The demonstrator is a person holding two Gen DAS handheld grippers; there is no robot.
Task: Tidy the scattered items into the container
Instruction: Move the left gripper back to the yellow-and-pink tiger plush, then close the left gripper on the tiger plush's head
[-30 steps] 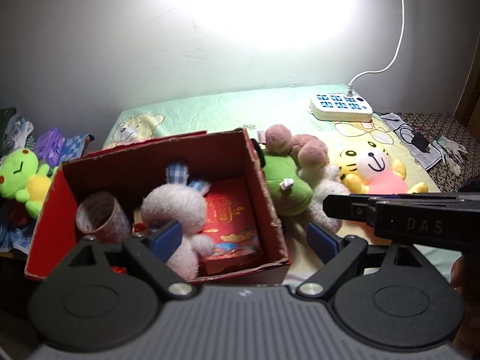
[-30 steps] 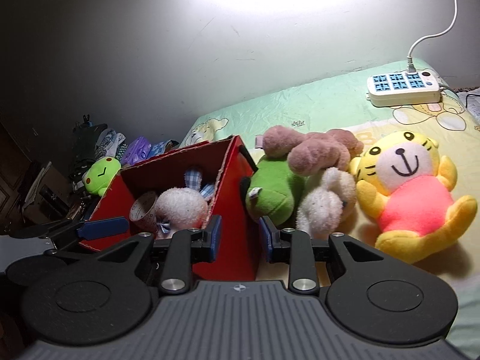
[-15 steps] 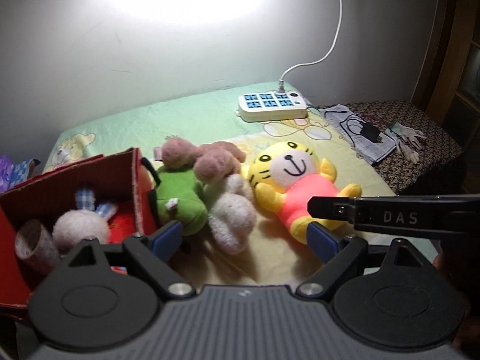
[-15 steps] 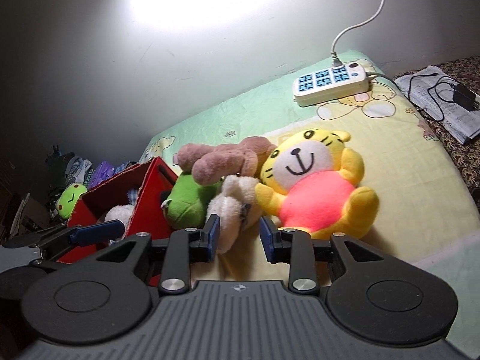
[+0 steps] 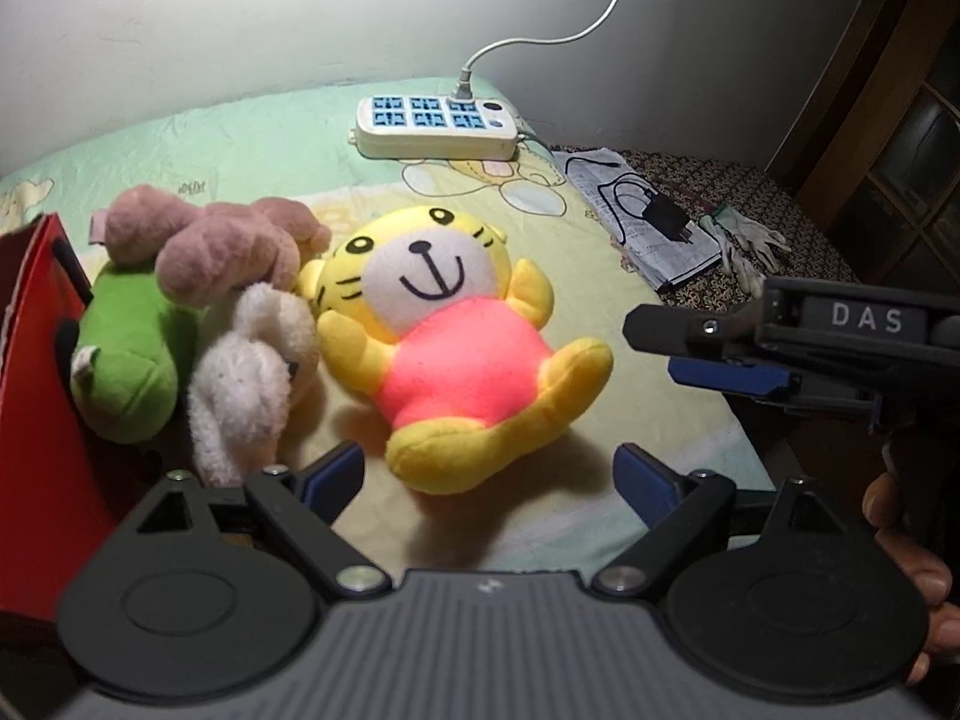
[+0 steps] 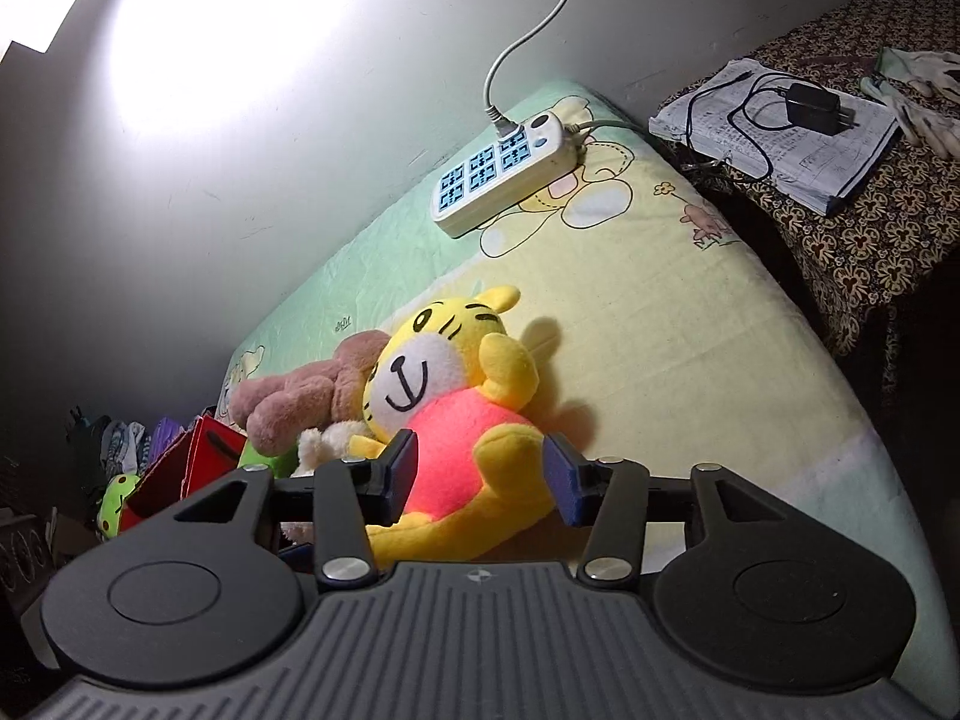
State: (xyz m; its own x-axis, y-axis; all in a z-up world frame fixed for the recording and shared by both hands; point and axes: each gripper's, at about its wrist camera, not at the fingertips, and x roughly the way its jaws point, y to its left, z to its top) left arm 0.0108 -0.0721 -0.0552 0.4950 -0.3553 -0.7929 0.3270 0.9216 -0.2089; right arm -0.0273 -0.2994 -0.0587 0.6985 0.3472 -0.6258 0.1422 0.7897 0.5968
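Left wrist view has your left gripper (image 5: 486,477) hanging over the near edge of the bed sheet (image 5: 654,420) with its jaws spread wide and nothing between them. Right ahead of it the yellow tiger plush (image 5: 456,348) lies flat on its back, face up; its long axis runs diagonally, head toward the wall and the power strip (image 5: 435,127), feet toward you and a bit to the right. Its head is touching the pink-eared bunny plush (image 5: 240,300), which lies against the green plush (image 5: 129,354) beside the red box (image 5: 36,372) at the left edge. Your right gripper (image 6: 480,474) comes in from the tiger's right side; its jaws have just been opening, and the tiger's pink belly sits in the gap, though you're not squeezing it.
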